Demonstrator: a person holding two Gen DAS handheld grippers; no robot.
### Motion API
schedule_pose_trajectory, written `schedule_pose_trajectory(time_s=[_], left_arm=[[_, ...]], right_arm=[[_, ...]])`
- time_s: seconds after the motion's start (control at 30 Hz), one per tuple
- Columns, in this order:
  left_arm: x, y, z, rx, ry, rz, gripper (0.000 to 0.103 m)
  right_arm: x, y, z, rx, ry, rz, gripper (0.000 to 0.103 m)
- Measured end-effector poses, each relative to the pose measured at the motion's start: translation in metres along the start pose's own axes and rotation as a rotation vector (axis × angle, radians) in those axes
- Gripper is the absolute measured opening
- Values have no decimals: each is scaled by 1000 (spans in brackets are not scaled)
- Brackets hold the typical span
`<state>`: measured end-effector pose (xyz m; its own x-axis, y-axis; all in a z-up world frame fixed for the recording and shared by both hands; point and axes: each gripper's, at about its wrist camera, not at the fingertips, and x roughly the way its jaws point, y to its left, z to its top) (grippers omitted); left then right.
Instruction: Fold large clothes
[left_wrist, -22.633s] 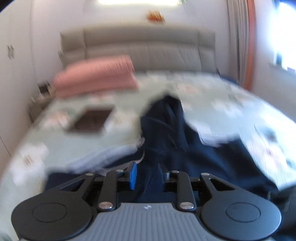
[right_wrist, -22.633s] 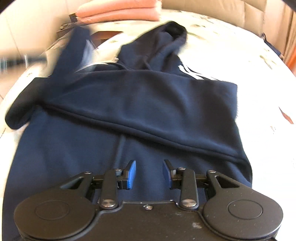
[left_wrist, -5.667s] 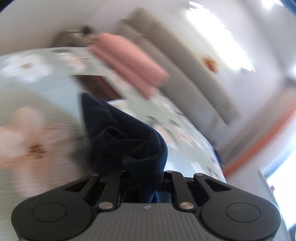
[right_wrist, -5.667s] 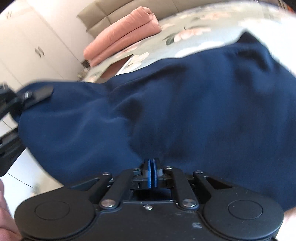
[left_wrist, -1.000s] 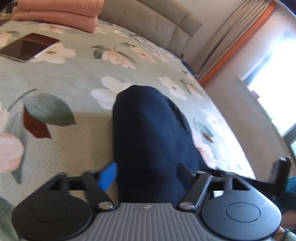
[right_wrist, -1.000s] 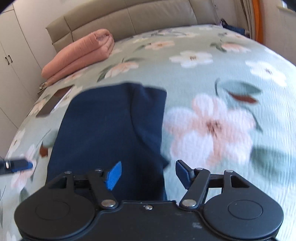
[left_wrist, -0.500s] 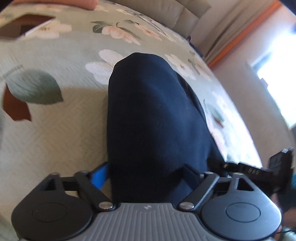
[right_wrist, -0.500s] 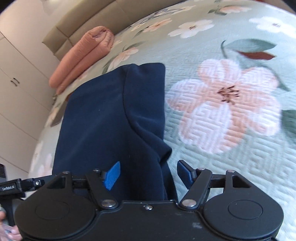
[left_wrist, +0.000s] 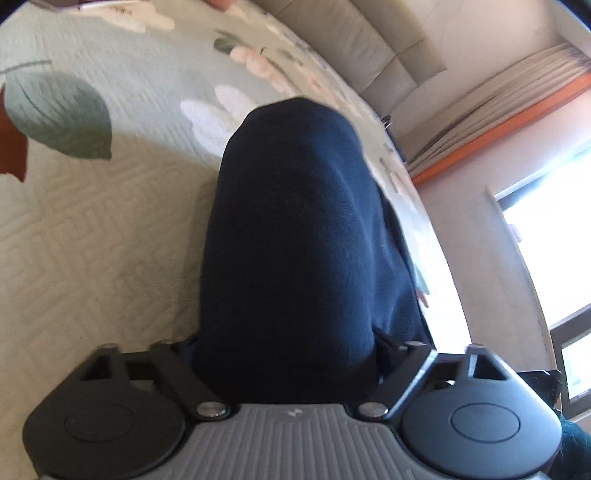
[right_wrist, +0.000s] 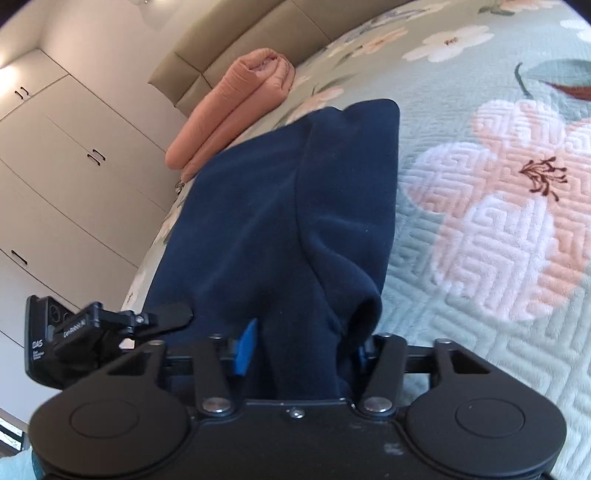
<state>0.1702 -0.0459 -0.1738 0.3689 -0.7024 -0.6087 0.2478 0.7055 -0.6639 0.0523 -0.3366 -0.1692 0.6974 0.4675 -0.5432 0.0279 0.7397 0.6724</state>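
A navy garment (left_wrist: 295, 221), folded into a long thick bundle, lies on the floral quilt (left_wrist: 92, 240). My left gripper (left_wrist: 288, 343) straddles its near end. The jaws are closing, and the cloth fills the whole gap and hides both pads. In the right wrist view the same garment (right_wrist: 277, 203) runs away from me. My right gripper (right_wrist: 304, 343) has a rolled fold of the garment between its closing jaws. Its right pad touches the fold, while the blue left pad (right_wrist: 245, 347) still shows its bare face. The left gripper (right_wrist: 110, 325) also appears there, at the garment's left edge.
A folded pink blanket (right_wrist: 236, 107) lies near the beige headboard (right_wrist: 258, 29). White wardrobe doors (right_wrist: 55, 166) stand left of the bed. Curtains (left_wrist: 498, 110) and a bright window (left_wrist: 554, 240) are on the right. Quilt (right_wrist: 498, 258) stretches to the right of the garment.
Both grippers have sunk closer to the garment's near end and tipped further down. Their jaws have narrowed around the bundle, the right more than the left.
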Motion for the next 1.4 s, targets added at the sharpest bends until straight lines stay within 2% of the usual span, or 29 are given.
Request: schedule_pose_trajectory(time_s=[0.07,0.17,0.27,0.4,0.5,0.57,0.63,0.7,0.73,0.77,0.8,0.83,0.9,0.97,1.0,1.07,1.13,1.23,1.27,1.3,1.33,1.37,1.4], left_arm=[[-15,-6,-3,7,-18,-48,71],[-53,-17,-8,6,-62,-126,71],[-110,-17,-17,0,-86,-160,71],[-194,-3,-51,-38,-104,-177,71],[-238,11,-80,-52,-103,-138,72],[-253,29,-102,-64,-86,-95,73],[-250,55,-127,-105,-52,-33,75],[-236,89,-155,-179,-7,52,82],[-229,101,-164,-196,14,73,83],[-231,104,-165,-193,3,45,84],[-234,103,-162,-198,14,35,84],[-238,99,-156,-200,52,57,85],[-252,89,-148,-149,65,106,81],[-279,77,-138,-71,24,159,73],[-293,69,-131,-32,-9,192,72],[-317,51,-124,48,-75,216,73],[-318,33,-118,80,-84,181,75],[-291,29,-126,35,14,12,72],[-279,28,-132,41,45,-1,66],[-273,25,-139,69,49,7,61],[-271,24,-144,94,40,10,58],[-272,26,-147,88,34,-1,50],[-276,33,-150,50,42,-26,44]], right_arm=[[-8,10,-1,-3,-20,10,52],[-29,49,-3,-81,-44,28,51],[-54,99,-17,-171,-47,44,51],[-85,167,-55,-247,-34,75,51],[-93,201,-94,-265,2,76,51],[-87,206,-122,-250,44,68,51],[-69,201,-152,-215,106,39,51],[-45,188,-181,-181,182,-23,51],[-33,180,-193,-149,231,-64,53],[-28,172,-200,-108,250,-77,55],[-33,169,-199,-68,234,-65,61],[-36,168,-193,-39,244,-63,63],[-48,174,-179,-50,270,-104,63],[-61,184,-158,-124,264,-155,65],[-70,193,-150,-179,246,-185,76],[-81,210,-135,-298,183,-253,81],[-82,225,-122,-371,128,-243,82],[-62,238,-114,-412,70,-187,81],[-46,243,-114,-433,75,-184,75],[-27,243,-115,-464,84,-194,42],[-6,242,-117,-495,109,-215,21],[16,239,-118,-534,134,-251,0],[31,237,-116,-564,117,-277,0]])
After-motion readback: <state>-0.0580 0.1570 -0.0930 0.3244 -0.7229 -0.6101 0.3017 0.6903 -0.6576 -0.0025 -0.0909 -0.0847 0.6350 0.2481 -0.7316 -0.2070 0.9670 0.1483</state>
